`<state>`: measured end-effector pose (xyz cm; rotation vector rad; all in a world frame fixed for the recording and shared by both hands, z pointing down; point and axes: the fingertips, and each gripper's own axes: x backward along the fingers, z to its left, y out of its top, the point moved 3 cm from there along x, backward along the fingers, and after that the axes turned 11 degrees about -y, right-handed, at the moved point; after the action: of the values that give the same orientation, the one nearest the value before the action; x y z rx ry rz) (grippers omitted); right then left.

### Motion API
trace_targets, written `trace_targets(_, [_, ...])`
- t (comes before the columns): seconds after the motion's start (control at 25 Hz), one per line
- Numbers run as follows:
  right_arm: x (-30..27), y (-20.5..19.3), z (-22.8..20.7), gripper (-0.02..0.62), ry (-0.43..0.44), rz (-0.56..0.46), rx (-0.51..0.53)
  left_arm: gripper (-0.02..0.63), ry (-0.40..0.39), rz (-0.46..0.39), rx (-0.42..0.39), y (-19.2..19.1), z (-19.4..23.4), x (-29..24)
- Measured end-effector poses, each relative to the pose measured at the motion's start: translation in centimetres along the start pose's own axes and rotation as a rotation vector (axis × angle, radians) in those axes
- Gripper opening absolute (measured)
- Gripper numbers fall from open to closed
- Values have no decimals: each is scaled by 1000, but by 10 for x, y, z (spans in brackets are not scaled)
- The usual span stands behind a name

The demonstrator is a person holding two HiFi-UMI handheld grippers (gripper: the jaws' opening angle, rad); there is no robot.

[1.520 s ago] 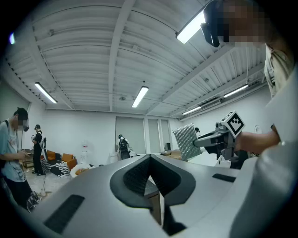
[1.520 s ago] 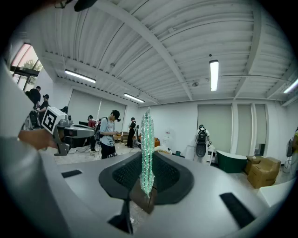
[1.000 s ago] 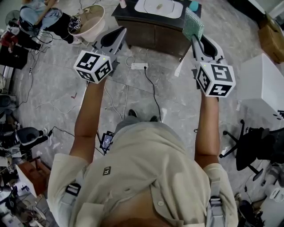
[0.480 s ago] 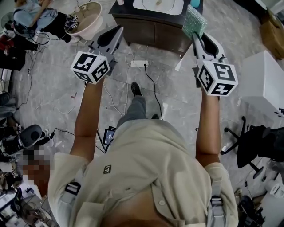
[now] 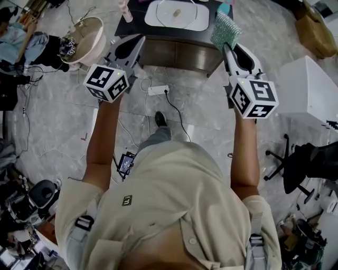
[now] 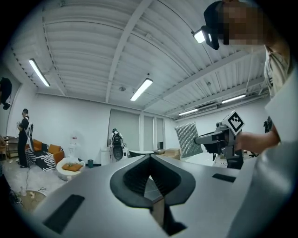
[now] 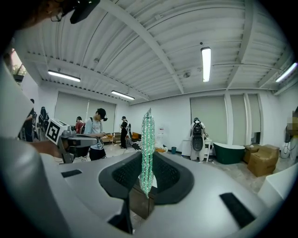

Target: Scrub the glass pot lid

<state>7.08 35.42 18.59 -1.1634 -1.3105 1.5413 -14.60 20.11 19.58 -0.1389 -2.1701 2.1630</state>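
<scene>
The left gripper (image 6: 150, 158) has its jaws closed on each other with nothing between them. The right gripper (image 7: 147, 160) is clamped on a green scrubber (image 7: 147, 139), which stands upright and edge-on out of the jaws.

Seen from the head view, the person holds both arms forward. The left gripper (image 5: 140, 38) and right gripper (image 5: 226, 46) are level with each other and well apart, and the scrubber (image 5: 226, 30) fans out above the right jaw tips.

Beyond the tips, a dark cabinet (image 5: 174, 50) carries a white basin (image 5: 149, 19), and the lid (image 5: 177, 12) lies flat in it, knob up. The scrubber sits near the basin's right edge in the picture but is clear of the lid. Neither gripper touches the lid.

A white power strip (image 5: 157, 90) lies on the marbled floor (image 5: 53, 116) in front of the cabinet, between the two arms.
</scene>
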Motion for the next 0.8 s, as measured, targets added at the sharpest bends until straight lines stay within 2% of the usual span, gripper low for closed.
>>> trace_targets(0.2, [-61, 19, 15, 81, -32, 7, 11, 14, -48, -7, -15, 11, 70, -23])
trace_targets(0.4, [-106, 41, 46, 81, -35, 5, 59, 14, -52, -41, -34, 20, 128, -16])
trace_targets(0.64, [-137, 59, 75, 81, -25, -4, 101, 14, -43, -99, -4, 24, 168, 0])
trace_targets(0.8, [-152, 63, 86, 81, -19, -5, 118, 14, -46, -107, -7, 23, 183, 2])
